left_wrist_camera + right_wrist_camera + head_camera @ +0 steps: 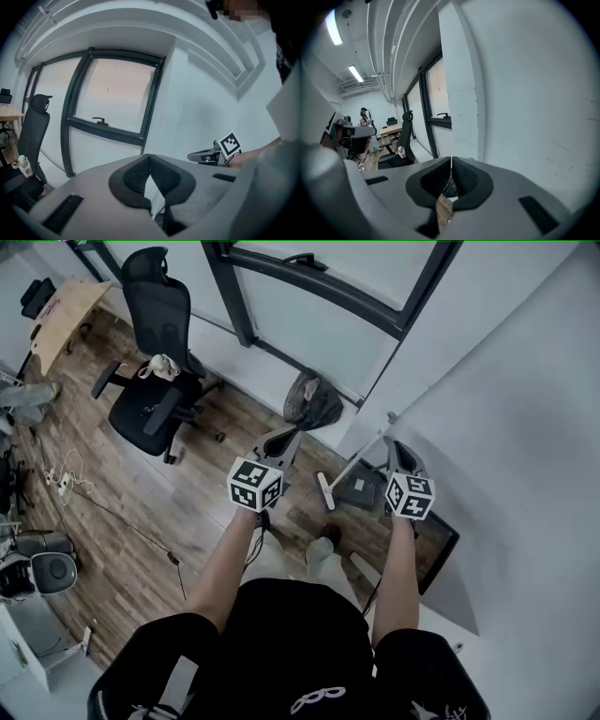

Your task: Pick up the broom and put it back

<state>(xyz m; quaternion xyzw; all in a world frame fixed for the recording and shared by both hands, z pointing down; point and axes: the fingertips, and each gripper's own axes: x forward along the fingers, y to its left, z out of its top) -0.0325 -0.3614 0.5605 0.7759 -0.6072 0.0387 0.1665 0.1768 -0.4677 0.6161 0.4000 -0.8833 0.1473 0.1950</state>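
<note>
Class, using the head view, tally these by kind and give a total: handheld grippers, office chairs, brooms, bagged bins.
Grippers: 2 (left gripper, right gripper)
Office chairs: 2 (near chair, far chair)
Broom: 1
Bagged bin: 1
Total: 6

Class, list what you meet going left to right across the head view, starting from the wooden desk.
wooden desk → office chair → left hand-held gripper → broom → right hand-held gripper
</note>
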